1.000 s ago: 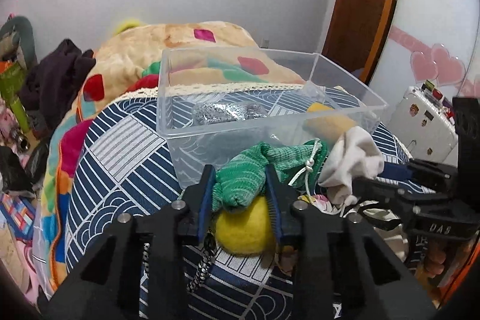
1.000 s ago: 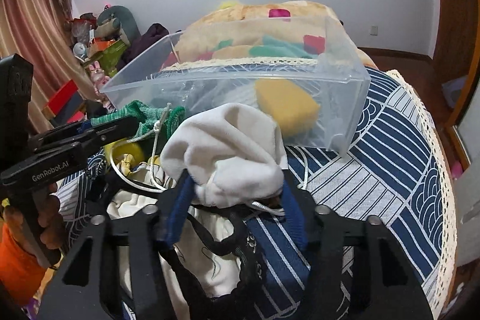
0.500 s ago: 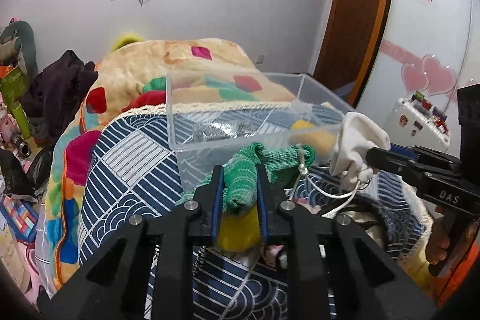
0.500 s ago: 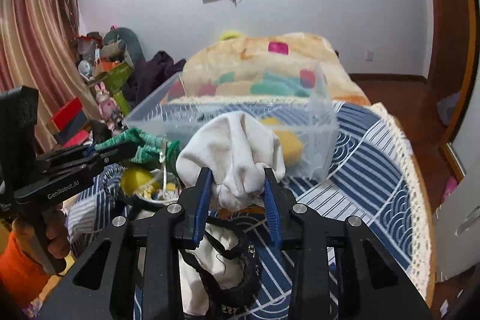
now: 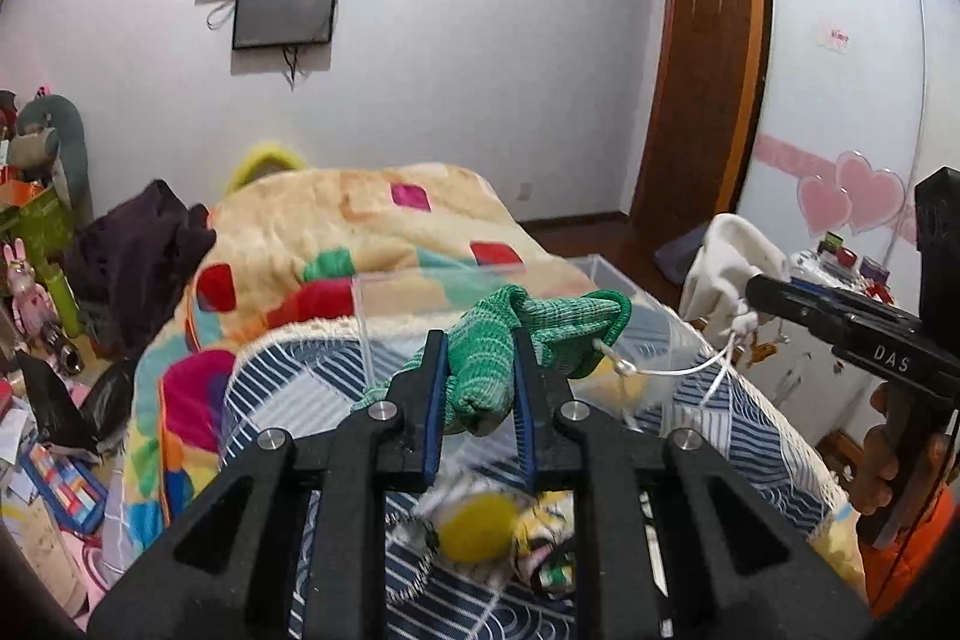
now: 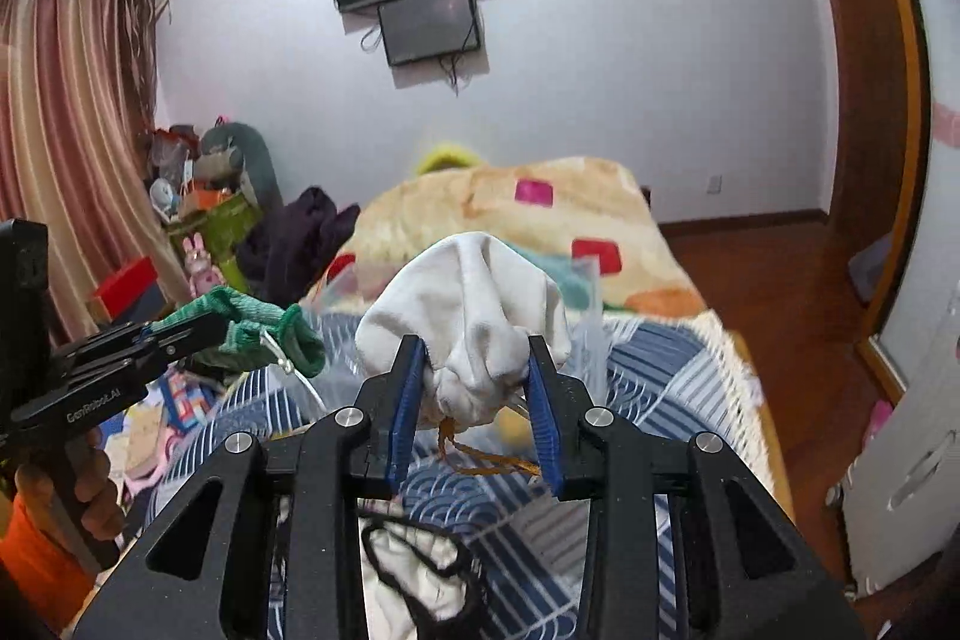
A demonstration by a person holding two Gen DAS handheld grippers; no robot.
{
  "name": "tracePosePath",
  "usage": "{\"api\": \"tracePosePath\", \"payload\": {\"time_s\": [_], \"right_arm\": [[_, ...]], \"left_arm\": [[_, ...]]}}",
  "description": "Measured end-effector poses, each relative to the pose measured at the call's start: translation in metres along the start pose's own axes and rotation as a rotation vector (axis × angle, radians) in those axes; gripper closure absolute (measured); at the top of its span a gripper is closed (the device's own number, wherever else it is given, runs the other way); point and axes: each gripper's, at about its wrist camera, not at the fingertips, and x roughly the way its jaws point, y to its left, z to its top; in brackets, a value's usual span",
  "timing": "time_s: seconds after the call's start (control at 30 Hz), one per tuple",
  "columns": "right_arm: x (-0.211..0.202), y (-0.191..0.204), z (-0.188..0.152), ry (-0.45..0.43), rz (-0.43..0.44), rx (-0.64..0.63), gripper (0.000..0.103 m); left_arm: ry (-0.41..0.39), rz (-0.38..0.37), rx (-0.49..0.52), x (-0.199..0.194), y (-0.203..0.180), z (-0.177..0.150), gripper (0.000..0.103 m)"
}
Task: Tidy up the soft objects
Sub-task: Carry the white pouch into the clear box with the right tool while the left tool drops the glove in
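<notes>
Two soft items have been raised clear of the bed since a second ago: the left gripper, jaws closed to the width of the fabric, holds a green knitted pouch, and the right gripper, jaws likewise narrowed, holds a white cloth bag. Both were low beside the clear plastic bin earlier; both now hang above the near edge of the bed, so the transfer into the bin appears imminent. A white drawstring runs between the two items; whether it is tangled cannot be determined. Bin contents are blurred. A yellow ball remains on the bed.
</notes>
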Motion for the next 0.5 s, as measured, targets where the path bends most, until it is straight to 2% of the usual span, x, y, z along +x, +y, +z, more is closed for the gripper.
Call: {"api": "tracePosePath", "payload": {"time_s": [0.27, 0.5], "right_arm": [[0.008, -0.009, 0.025, -0.068, -0.070, 0.014, 0.073], [0.039, 0.002, 0.030, -0.021, -0.116, -0.037, 0.073]], "left_arm": [[0.029, 0.031, -0.032, 0.029, 0.015, 0.012, 0.084], [0.092, 0.045, -0.011, 0.068, 0.010, 0.007, 0.084]]}}
